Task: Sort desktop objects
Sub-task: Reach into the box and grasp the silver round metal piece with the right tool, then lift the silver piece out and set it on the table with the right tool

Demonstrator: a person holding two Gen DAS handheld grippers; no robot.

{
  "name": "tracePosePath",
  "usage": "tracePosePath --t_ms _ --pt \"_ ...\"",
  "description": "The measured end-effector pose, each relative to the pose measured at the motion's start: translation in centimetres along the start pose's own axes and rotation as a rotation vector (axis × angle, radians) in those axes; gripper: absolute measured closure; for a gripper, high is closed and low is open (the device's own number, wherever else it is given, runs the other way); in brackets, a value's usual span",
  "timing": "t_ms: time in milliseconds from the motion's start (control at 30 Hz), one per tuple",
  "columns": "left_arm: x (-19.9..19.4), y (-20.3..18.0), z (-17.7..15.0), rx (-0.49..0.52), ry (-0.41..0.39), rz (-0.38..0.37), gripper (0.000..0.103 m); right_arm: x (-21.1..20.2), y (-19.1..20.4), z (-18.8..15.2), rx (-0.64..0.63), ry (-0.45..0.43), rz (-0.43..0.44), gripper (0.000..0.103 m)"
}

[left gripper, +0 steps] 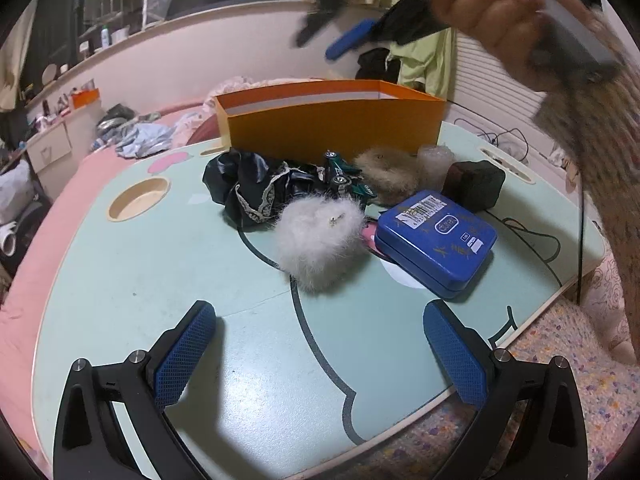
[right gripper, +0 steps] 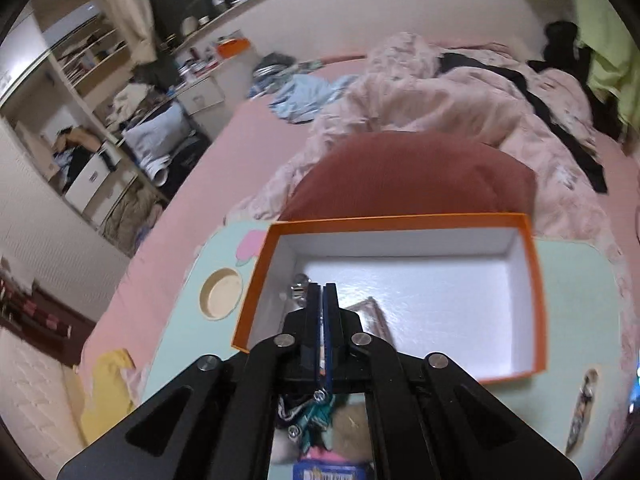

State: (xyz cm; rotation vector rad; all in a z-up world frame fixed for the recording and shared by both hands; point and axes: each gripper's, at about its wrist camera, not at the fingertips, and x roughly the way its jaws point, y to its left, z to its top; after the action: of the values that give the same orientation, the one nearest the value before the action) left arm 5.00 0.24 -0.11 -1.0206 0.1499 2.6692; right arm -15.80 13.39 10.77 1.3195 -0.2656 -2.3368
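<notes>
Desktop clutter sits heaped on the mint-green lap table [left gripper: 140, 280] in front of the orange box [right gripper: 536, 280] — white fur pom-pom [left gripper: 320, 240], blue tin [left gripper: 436, 240], green toy car [left gripper: 344, 178], black lace cloth [left gripper: 248, 188] all touching or overlapping. Right gripper [right gripper: 323, 292] hangs over the box pressed together on nothing I can see, left gripper [left gripper: 320, 354] waits spread apart near the table edge. Risk from here, I'd say — a grab at the pom-pom snags its neighbours, and the blurred right hand could knock the light box.
</notes>
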Motion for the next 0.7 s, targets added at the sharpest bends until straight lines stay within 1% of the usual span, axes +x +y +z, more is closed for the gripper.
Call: tracePosePath --t_ms 33,67,100,133,200,267,400,433,467,500,567,600,667,700 --pt "0.0 0.1 -0.1 0.0 -0.001 -0.001 0.0 1.0 0.2 0.4 0.006 0.029 0.002 0.069" --pt "-0.1 0.1 -0.1 -0.001 -0.002 -0.002 0.0 2.4 0.7 0.8 -0.007 0.059 -0.006 0.056" --pt "-0.1 0.2 -0.2 -0.002 -0.003 -0.004 0.0 3.7 1.0 1.2 -0.02 0.082 -0.021 0.052" --pt "-0.4 0.1 -0.3 -0.001 -0.005 -0.005 0.0 5.3 1.5 1.4 -0.034 0.116 -0.043 0.052" --pt "-0.5 0.1 -0.4 0.001 -0.009 -0.004 0.0 8.6 2.3 1.7 -0.036 0.174 -0.061 0.052" --pt "-0.5 0.1 -0.4 0.003 -0.012 -0.004 0.0 10.1 2.4 1.6 -0.035 0.193 -0.076 0.052" --pt "-0.5 0.2 -0.5 0.001 -0.014 -0.009 0.0 12.6 3.2 2.0 -0.066 0.207 -0.167 0.053" --pt "-0.5 0.2 -0.4 0.001 -0.015 -0.01 0.0 12.8 3.2 2.1 -0.069 0.205 -0.182 0.064" --pt "-0.5 0.2 -0.4 0.003 -0.015 -0.009 0.0 13.2 3.0 2.2 -0.056 0.217 -0.152 0.072" --pt "-0.5 0.2 -0.4 0.004 -0.015 -0.007 0.0 13.5 2.9 2.0 -0.043 0.229 -0.129 0.072" --pt "-0.4 0.2 -0.4 0.004 -0.014 -0.008 0.0 13.4 2.6 1.8 -0.04 0.227 -0.123 0.072" --pt "-0.4 0.2 -0.4 0.004 -0.015 -0.008 0.0 13.1 2.3 1.6 -0.029 0.222 -0.107 0.072" --pt "-0.4 0.2 -0.3 0.004 -0.015 -0.008 0.0 10.8 1.9 1.3 -0.013 0.166 -0.055 0.072" --pt "-0.4 0.2 -0.3 0.004 -0.015 -0.009 0.0 9.8 1.9 1.5 -0.019 0.14 -0.048 0.072"
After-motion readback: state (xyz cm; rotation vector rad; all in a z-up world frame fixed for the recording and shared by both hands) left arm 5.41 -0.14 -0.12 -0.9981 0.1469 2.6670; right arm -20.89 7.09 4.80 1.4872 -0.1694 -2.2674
